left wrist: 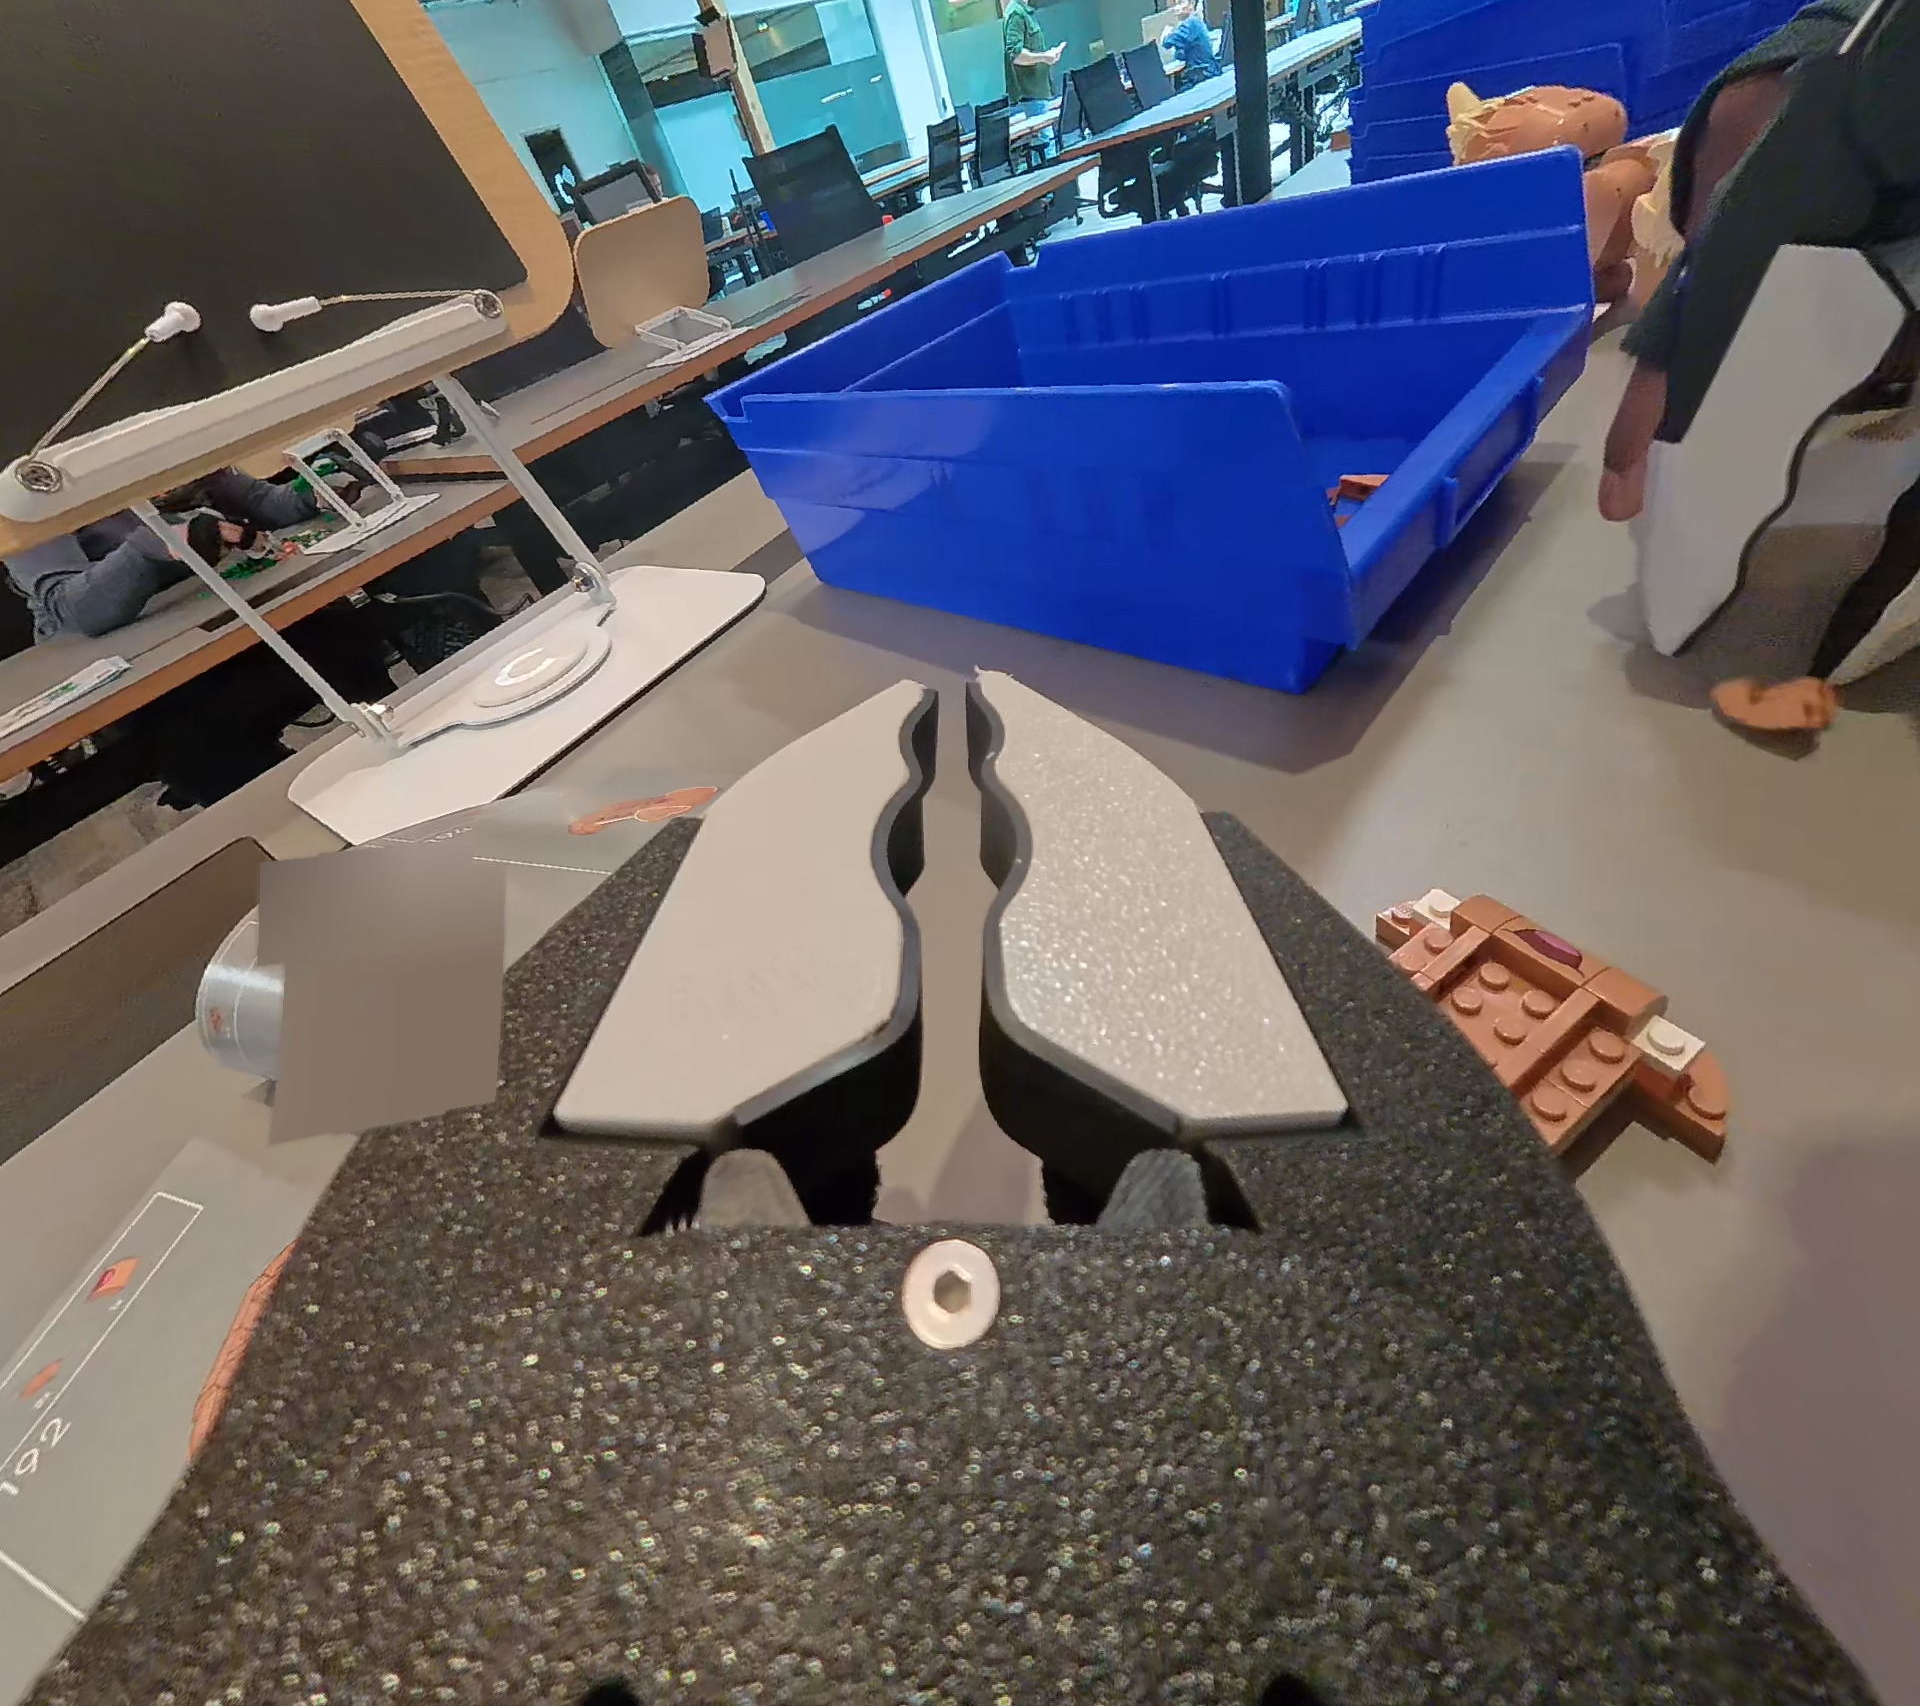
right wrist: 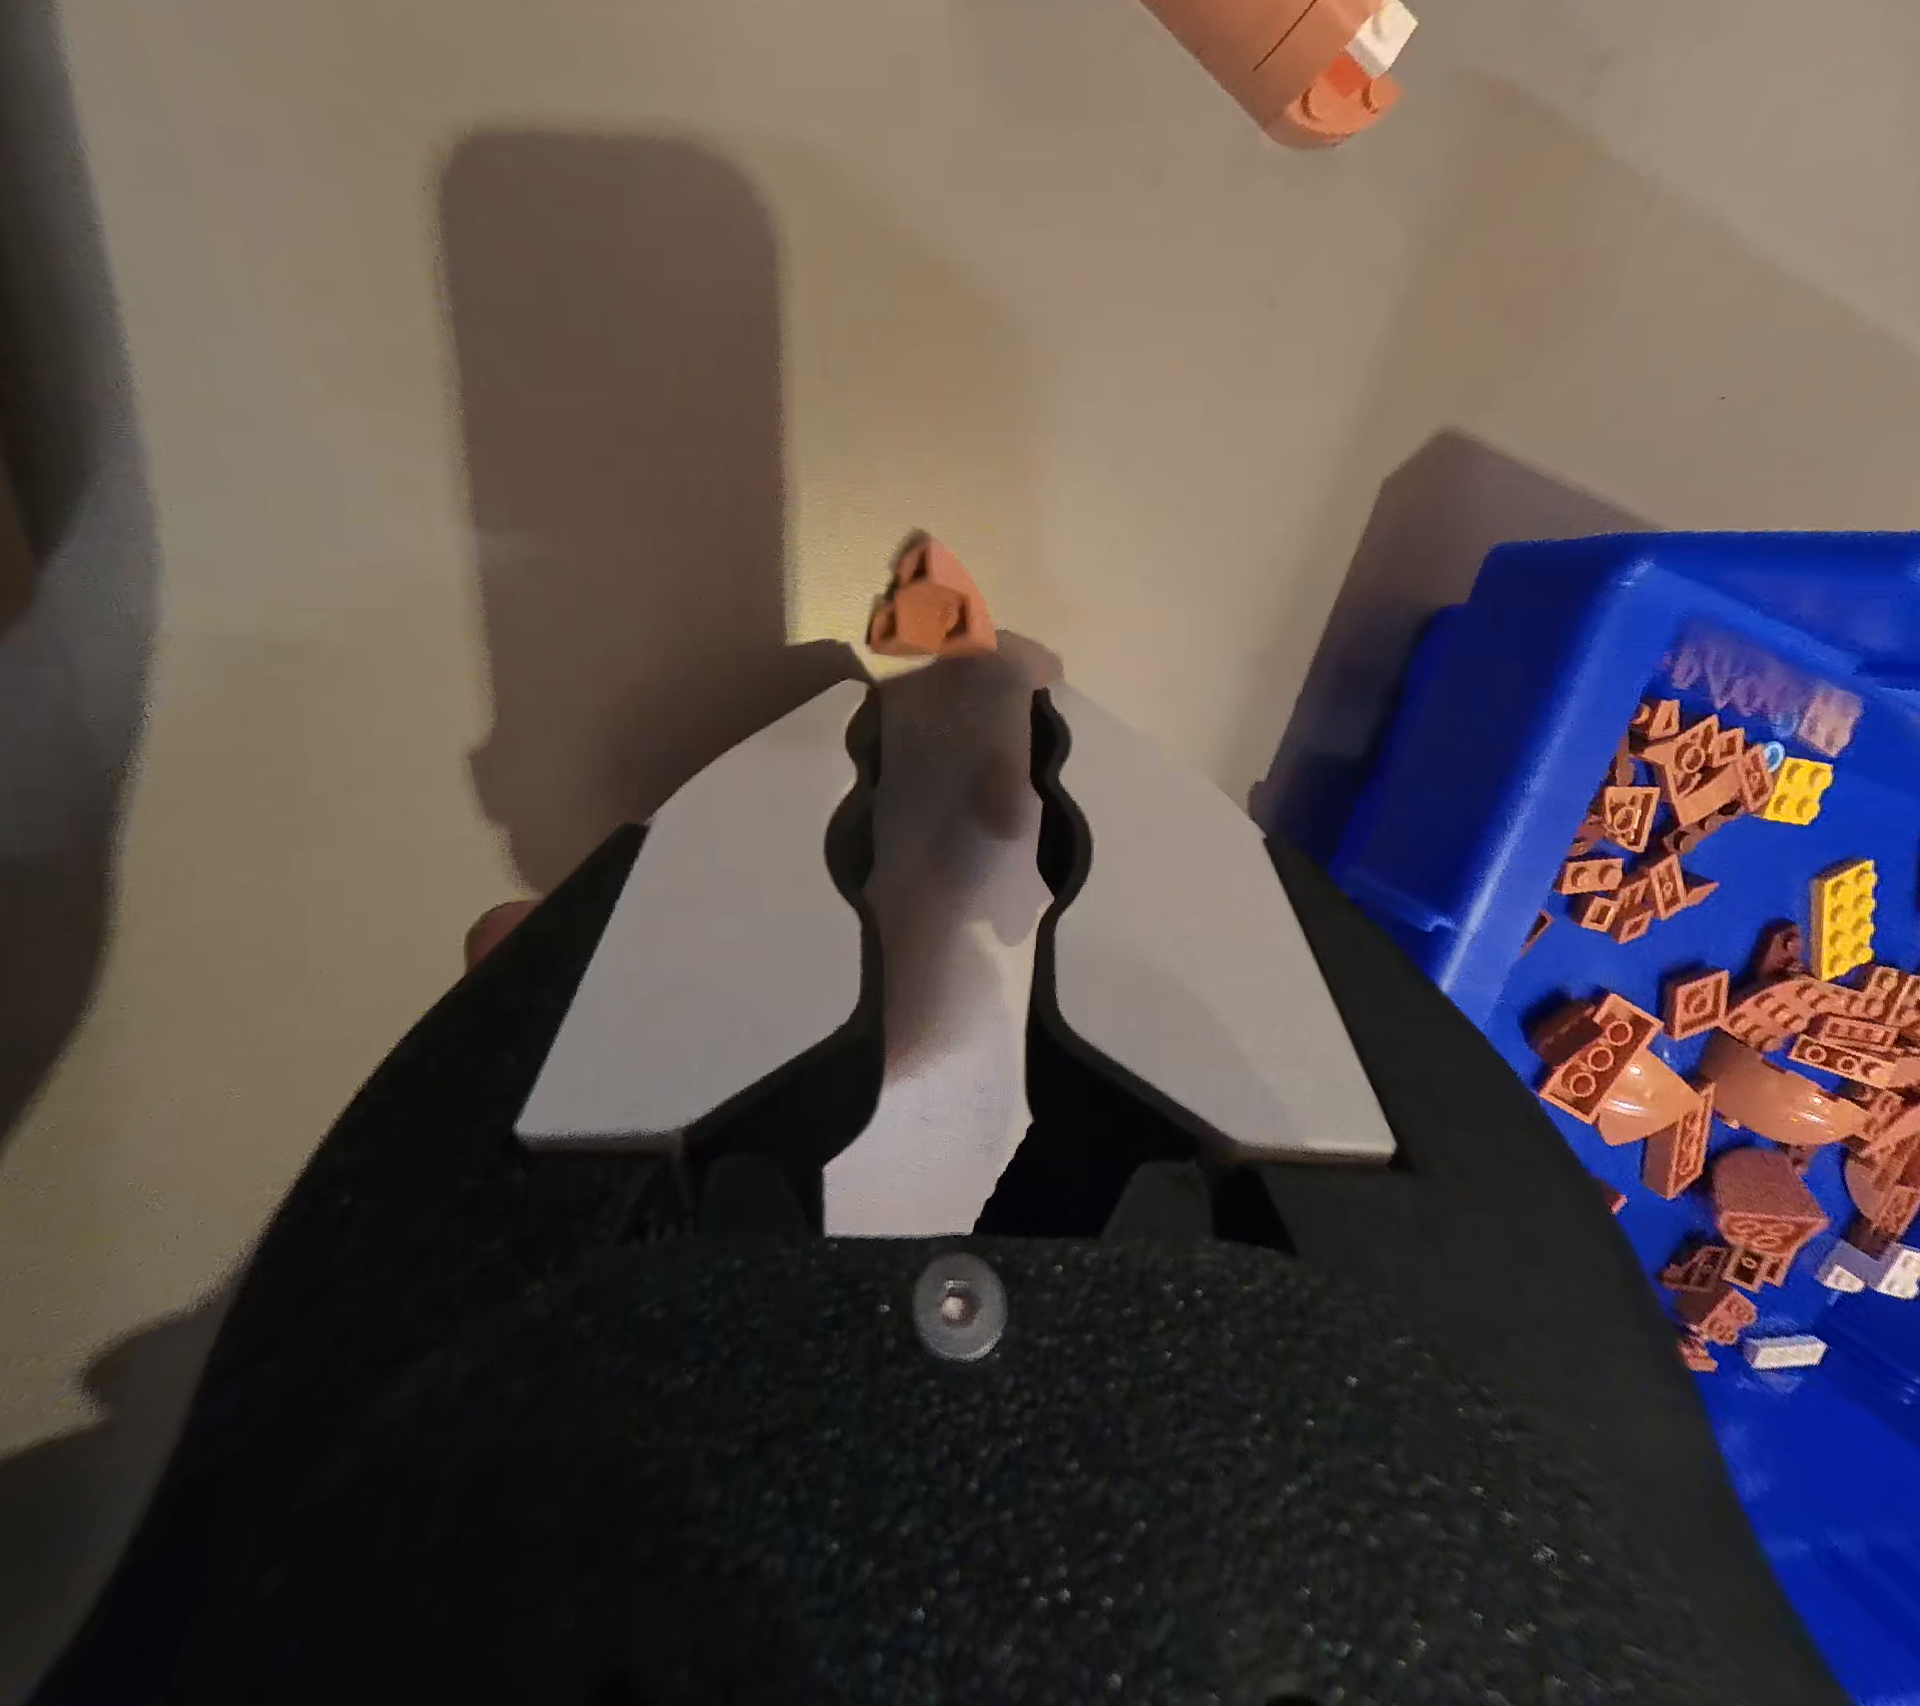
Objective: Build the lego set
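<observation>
Grey tabletop (left wrist: 1507, 783) in an open office w/ a blue bin (left wrist: 1195, 513) of loose brown bricks (right wrist: 1756, 1064) on it. Left gripper (left wrist: 951, 700) hovers w/ tips nearly together, nothing in them. Right gripper (right wrist: 951, 690) is parted a bit, small brown lego piece (right wrist: 930, 607) just past its tips; can't tell if it's pinched. Half-built brown assembly (left wrist: 1558, 1022) lies right of the left gripper.

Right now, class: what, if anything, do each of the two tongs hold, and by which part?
Left tongs: nearly shut, nothing between them. Right tongs: open; the small brown lego piece sits just beyond the tips, and contact cannot be told, so no hold is visible.
</observation>
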A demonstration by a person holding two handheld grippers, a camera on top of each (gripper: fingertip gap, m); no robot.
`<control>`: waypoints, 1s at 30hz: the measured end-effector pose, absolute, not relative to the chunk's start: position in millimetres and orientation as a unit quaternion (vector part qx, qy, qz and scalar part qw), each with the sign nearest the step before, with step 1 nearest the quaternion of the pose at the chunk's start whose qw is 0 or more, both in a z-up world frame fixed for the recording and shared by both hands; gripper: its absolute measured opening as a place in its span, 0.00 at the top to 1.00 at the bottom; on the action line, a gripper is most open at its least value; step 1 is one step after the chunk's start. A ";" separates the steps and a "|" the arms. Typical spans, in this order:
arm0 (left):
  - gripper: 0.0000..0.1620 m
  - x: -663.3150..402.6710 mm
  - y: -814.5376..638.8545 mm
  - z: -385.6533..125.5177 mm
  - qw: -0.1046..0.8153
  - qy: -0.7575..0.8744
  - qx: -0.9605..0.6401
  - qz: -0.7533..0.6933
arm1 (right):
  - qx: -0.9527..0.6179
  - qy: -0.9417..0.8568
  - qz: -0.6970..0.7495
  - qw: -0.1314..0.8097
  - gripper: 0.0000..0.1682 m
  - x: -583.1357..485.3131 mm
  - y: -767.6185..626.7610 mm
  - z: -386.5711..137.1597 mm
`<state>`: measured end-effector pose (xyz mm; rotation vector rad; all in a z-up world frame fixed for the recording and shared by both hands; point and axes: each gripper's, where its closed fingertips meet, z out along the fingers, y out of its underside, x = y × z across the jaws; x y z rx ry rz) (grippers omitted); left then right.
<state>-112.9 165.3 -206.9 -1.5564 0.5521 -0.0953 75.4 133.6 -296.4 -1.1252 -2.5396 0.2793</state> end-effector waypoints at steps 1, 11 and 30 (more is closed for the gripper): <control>0.97 -112.8 165.3 -206.9 0.677 0.246 -0.692 -0.042 | -0.397 -0.894 0.099 0.180 0.83 73.8 135.4 -294.3; 0.97 -114.0 166.3 -206.6 0.679 0.244 -0.692 -0.035 | -0.512 -0.794 0.085 0.316 0.81 58.1 218.5 -230.4; 0.97 -115.7 167.0 -206.7 0.679 0.240 -0.693 -0.036 | -0.510 -0.830 0.062 0.217 0.85 80.3 201.0 -269.9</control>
